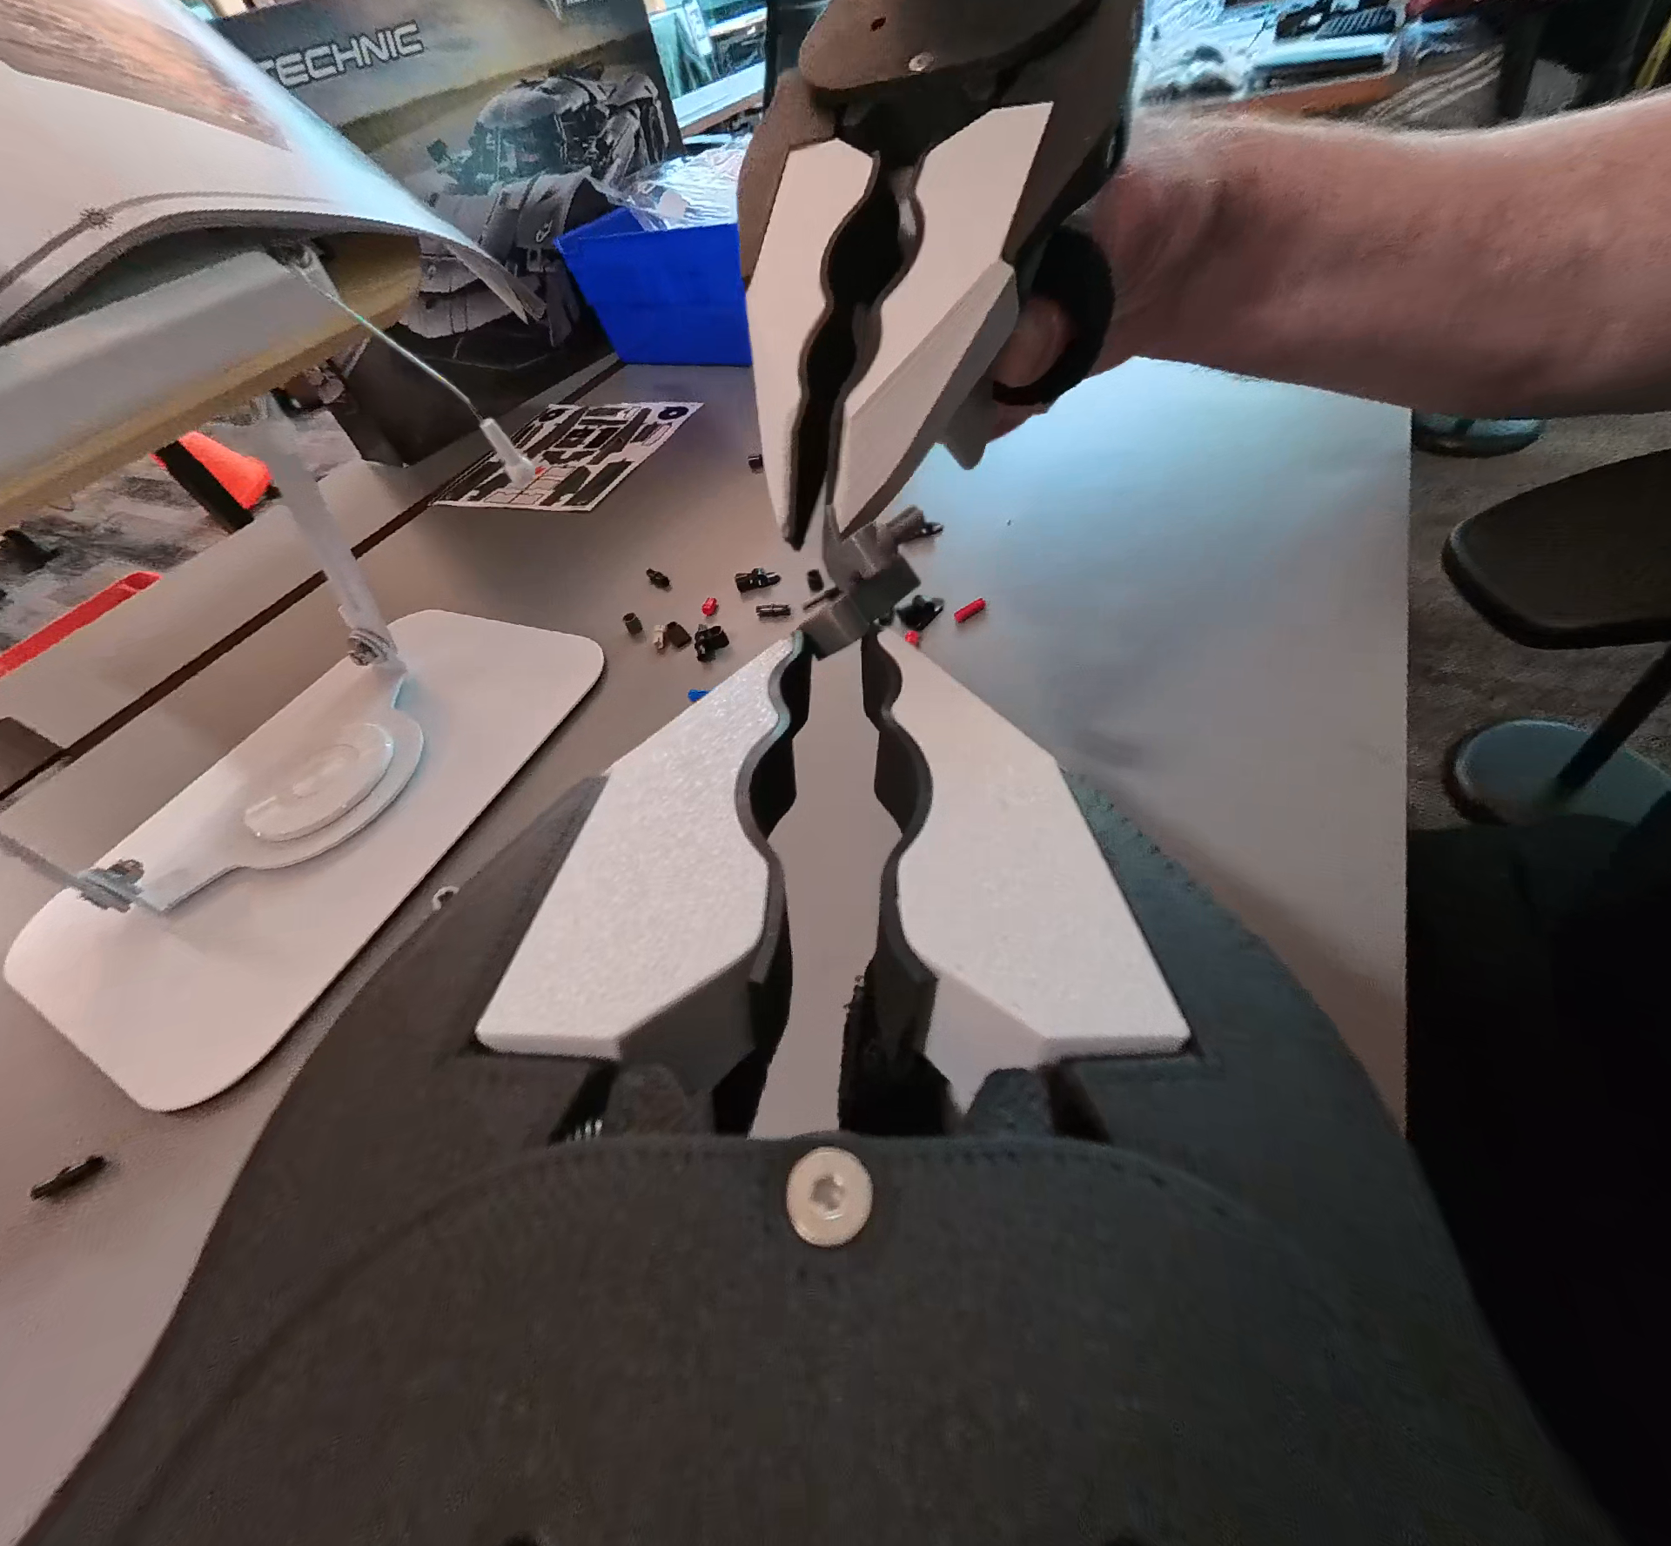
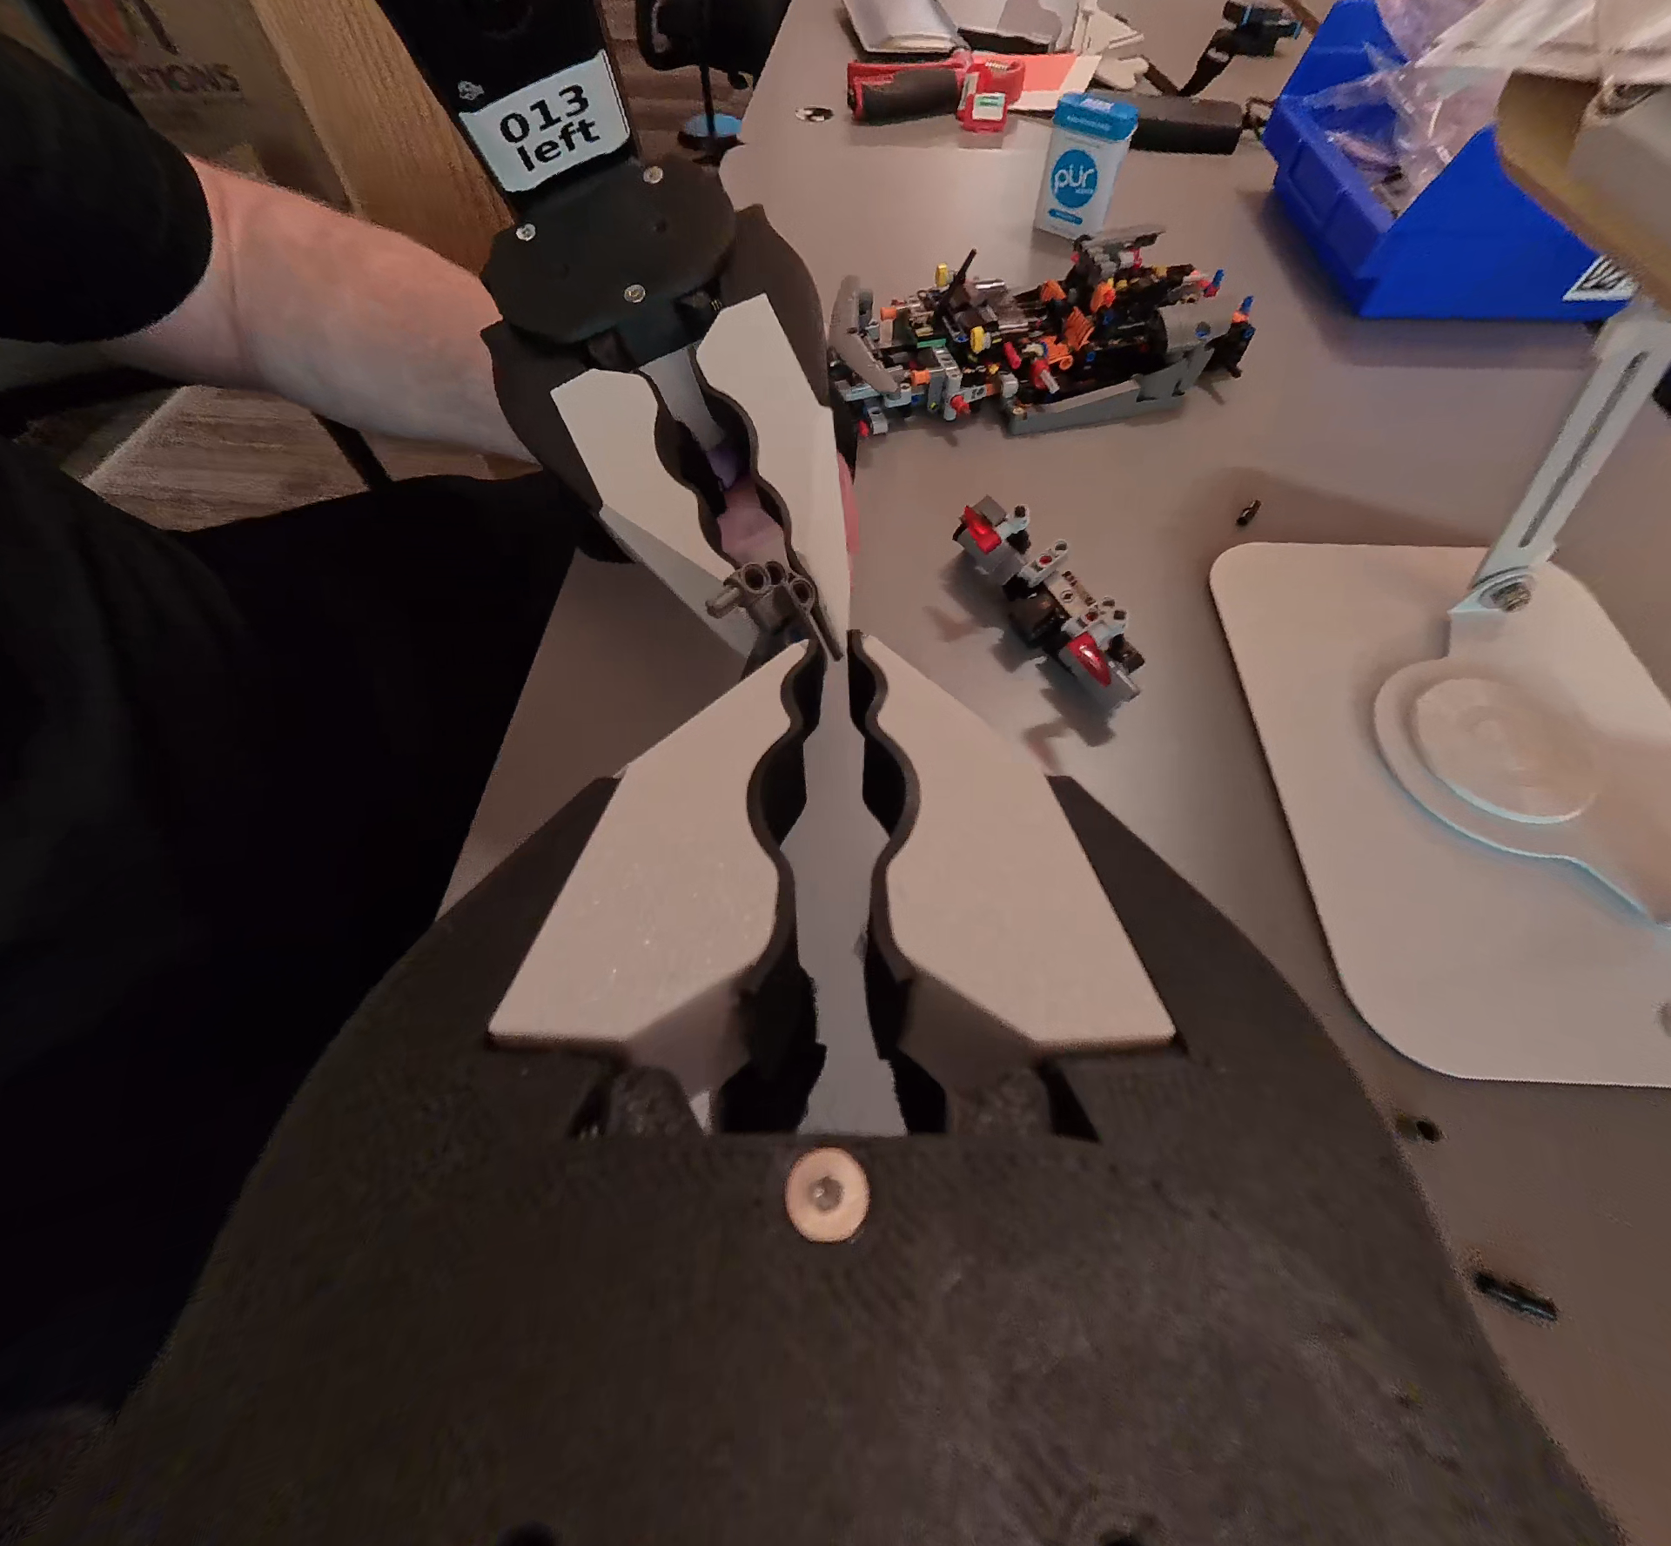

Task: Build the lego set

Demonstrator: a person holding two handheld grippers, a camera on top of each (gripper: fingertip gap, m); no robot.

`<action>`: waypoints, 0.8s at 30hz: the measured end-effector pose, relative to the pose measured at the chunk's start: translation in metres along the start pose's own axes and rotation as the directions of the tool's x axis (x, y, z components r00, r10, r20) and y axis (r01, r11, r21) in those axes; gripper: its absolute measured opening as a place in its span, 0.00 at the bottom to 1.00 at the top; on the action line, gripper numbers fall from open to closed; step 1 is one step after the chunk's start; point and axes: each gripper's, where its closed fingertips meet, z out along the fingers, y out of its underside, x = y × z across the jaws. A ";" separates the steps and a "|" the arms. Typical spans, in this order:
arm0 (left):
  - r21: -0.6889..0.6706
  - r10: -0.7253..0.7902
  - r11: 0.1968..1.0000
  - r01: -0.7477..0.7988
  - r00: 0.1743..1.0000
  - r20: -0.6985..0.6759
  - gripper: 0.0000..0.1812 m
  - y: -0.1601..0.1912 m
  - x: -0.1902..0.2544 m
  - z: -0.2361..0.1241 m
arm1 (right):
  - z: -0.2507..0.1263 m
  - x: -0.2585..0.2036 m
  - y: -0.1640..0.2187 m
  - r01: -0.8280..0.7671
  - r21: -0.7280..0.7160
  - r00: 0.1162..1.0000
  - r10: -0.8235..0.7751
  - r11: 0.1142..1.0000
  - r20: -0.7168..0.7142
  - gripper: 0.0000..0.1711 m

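Observation:
A small grey lego piece (image 1: 854,589) with round holes is held in the air between both grippers, above the grey table (image 1: 1130,598). My left gripper (image 1: 834,643) is shut on its lower end. My right gripper (image 1: 814,530) comes down from above and is shut on its upper end. In the right wrist view, my right gripper (image 2: 836,651) meets the left gripper (image 2: 788,621) tip to tip, with the grey piece (image 2: 769,589) at the left gripper's tips. A large, partly built lego chassis (image 2: 1040,345) and a smaller grey, black and red subassembly (image 2: 1049,598) lie on the table.
Several small loose black and red parts (image 1: 714,612) lie past the grippers, with a sticker sheet (image 1: 579,453), a blue bin (image 1: 660,291) and the set's box (image 1: 506,128) behind. A booklet rests on a white stand (image 1: 271,869) at left. A small white and blue container (image 2: 1085,164) stands near the chassis. Both grippers' tips are close together, under 4 cm apart.

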 end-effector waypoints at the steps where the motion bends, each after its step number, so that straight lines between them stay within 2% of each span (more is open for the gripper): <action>1: 0.013 -0.006 1.000 0.006 1.000 -0.011 0.05 -0.001 0.001 0.000 | 0.000 0.000 -0.002 0.007 0.004 1.000 -0.007 1.000 -0.004 0.02; 5: 0.032 -0.004 0.999 0.005 1.000 -0.028 0.02 -0.002 0.000 0.000 | -0.004 -0.004 -0.009 -0.003 0.044 0.998 0.000 0.999 0.062 0.06; 7: 0.036 0.016 0.999 -0.016 1.000 -0.018 0.00 -0.003 -0.001 0.001 | -0.003 -0.014 -0.010 -0.032 0.043 0.988 0.025 0.999 0.154 0.12; 9: 0.023 0.014 1.000 -0.013 0.999 -0.029 0.00 -0.002 0.001 0.004 | 0.002 -0.014 -0.003 -0.020 0.000 0.988 0.020 1.000 0.151 0.06; 13: -0.026 -0.022 0.999 0.021 0.999 -0.029 0.00 0.013 -0.004 0.010 | 0.007 -0.010 0.007 -0.026 -0.023 0.991 0.029 0.999 0.133 0.00; 16: -0.036 -0.013 0.999 0.011 0.999 -0.035 0.00 0.019 -0.002 0.013 | 0.009 -0.010 0.008 -0.057 -0.007 0.985 0.057 0.998 0.160 0.00; 20: -0.026 -0.021 0.999 0.021 0.999 -0.026 0.00 0.019 -0.007 0.016 | 0.009 -0.003 0.010 -0.023 -0.008 0.992 0.024 1.000 0.121 0.00; 24: 0.008 -0.025 1.000 0.025 1.000 -0.003 0.00 0.015 -0.011 0.017 | 0.008 0.006 0.004 -0.040 0.055 0.997 0.036 0.998 0.061 0.00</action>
